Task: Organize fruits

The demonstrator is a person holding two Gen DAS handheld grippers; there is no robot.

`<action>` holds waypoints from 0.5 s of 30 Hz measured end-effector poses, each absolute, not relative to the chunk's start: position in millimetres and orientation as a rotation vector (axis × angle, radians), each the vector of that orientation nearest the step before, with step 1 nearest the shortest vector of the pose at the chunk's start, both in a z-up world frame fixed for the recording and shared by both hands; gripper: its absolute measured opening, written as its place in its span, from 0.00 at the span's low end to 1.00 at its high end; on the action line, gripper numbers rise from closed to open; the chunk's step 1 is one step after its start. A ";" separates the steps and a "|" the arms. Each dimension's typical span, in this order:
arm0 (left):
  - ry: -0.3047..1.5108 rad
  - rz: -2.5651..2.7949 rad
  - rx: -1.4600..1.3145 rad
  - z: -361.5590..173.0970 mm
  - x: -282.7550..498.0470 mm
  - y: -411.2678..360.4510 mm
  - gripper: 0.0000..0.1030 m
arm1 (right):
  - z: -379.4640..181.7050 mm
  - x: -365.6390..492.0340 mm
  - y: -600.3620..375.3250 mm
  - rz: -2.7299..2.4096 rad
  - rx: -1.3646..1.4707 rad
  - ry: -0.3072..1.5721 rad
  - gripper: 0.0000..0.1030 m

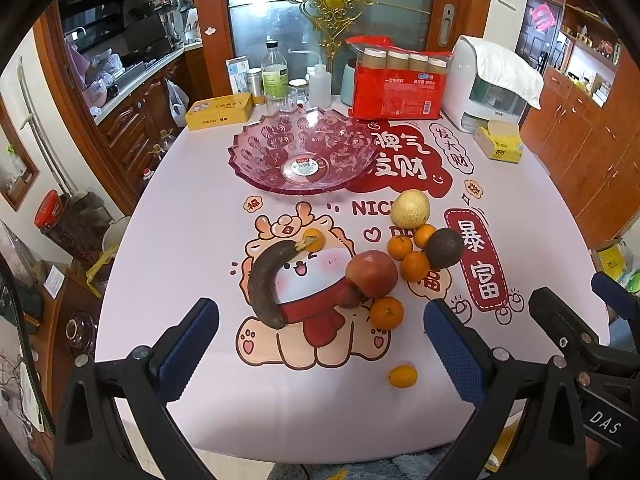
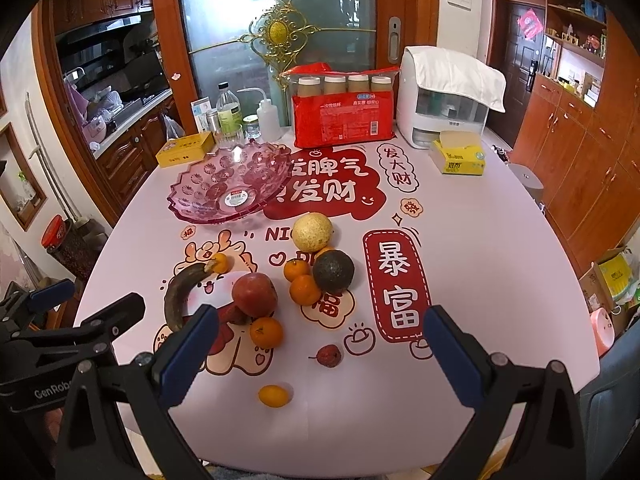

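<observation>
Fruit loose on printed tablecloth

Pink cartoon tablecloth [image 1: 192, 216], fruit scattered mid-table: blackened banana [image 1: 266, 282], red apple [image 1: 372, 274], avocado [image 1: 444, 248], tangerines, pale melon [image 1: 410, 209]. Pink glass bowl [image 1: 260, 140] behind, holding no fruit. Left gripper [image 1: 320, 344] and right gripper [image 2: 320, 348] spread wide, gripping nothing.

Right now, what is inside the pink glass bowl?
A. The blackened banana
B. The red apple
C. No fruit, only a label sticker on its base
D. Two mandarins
C: the pink glass bowl holds only its label sticker, while the blackened banana, red apple and mandarins all lie on the tablecloth.
</observation>
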State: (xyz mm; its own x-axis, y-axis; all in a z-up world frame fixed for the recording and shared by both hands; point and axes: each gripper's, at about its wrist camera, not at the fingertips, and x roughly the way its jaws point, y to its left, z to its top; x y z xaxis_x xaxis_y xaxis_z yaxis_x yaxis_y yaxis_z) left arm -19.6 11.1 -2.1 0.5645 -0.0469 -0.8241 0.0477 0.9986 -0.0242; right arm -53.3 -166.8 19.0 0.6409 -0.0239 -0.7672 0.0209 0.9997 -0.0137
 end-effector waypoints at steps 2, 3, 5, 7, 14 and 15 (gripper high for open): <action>0.968 -0.055 0.000 -1.2 -19.7 11.4 0.99 | 24.0 -61.8 -165.3 -0.028 0.000 0.871 0.99; 0.966 -0.056 0.001 -0.9 -20.3 11.9 0.99 | 24.9 -62.2 -163.9 -0.028 -0.001 0.871 0.99; 0.963 -0.055 0.002 0.5 -20.3 11.8 0.99 | 22.4 -61.1 -165.7 -0.030 0.003 0.870 0.99; 0.962 -0.056 0.002 0.8 -19.8 11.7 0.99 | 23.0 -60.4 -165.1 -0.030 0.002 0.869 0.99; 0.948 -0.059 0.008 6.6 -20.3 13.4 0.99 | 25.6 -55.9 -163.9 -0.033 0.009 0.863 0.99; 0.950 -0.060 0.006 6.5 -20.1 13.3 0.99 | 25.1 -56.5 -164.3 -0.032 0.008 0.864 0.99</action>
